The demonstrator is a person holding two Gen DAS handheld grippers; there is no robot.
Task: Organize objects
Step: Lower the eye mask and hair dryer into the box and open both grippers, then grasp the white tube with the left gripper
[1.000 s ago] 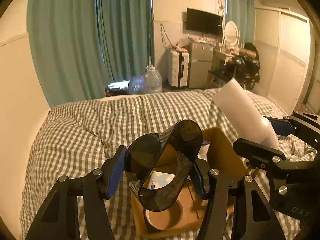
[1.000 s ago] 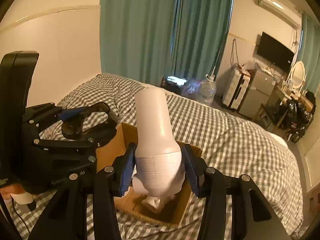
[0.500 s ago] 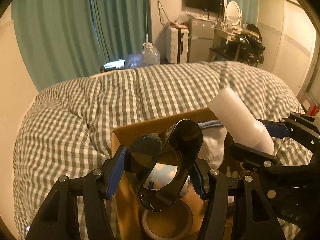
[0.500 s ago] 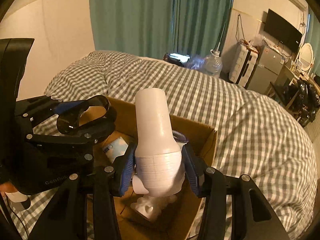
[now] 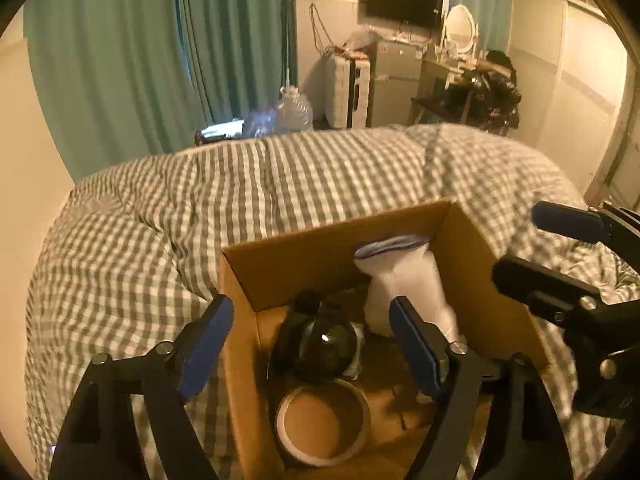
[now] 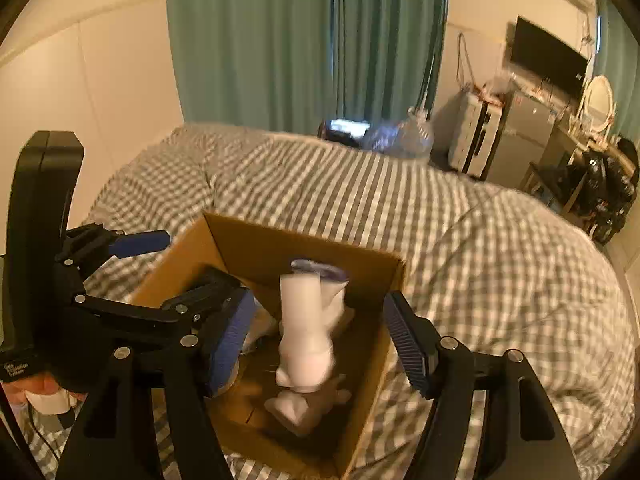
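Cardboard box on bed: dark cup and white bottle lying inside it. Left gripper and right gripper hovering above box, both wide, empty. Drop-off step apparently finishing; next move: lifting clear, seeking further items.

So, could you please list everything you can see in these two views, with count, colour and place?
Open cardboard box: one, brown, on the bed.
Dark smoky plastic piece: one, blackish, inside the box, left of middle.
White plastic bottle-shaped object: one, blurred, inside the box.
Roll of tape: one, pale rim, on the box floor at the near side.
Checked duvet: one, grey and white, covering the bed.
Teal curtains: behind the bed.
Clear water jug: one, on the floor beyond the bed.
Flat television: one, black, on the far wall.
Left hand-held gripper: black with blue pads, open over the box.
Right hand-held gripper: same, open over the box.
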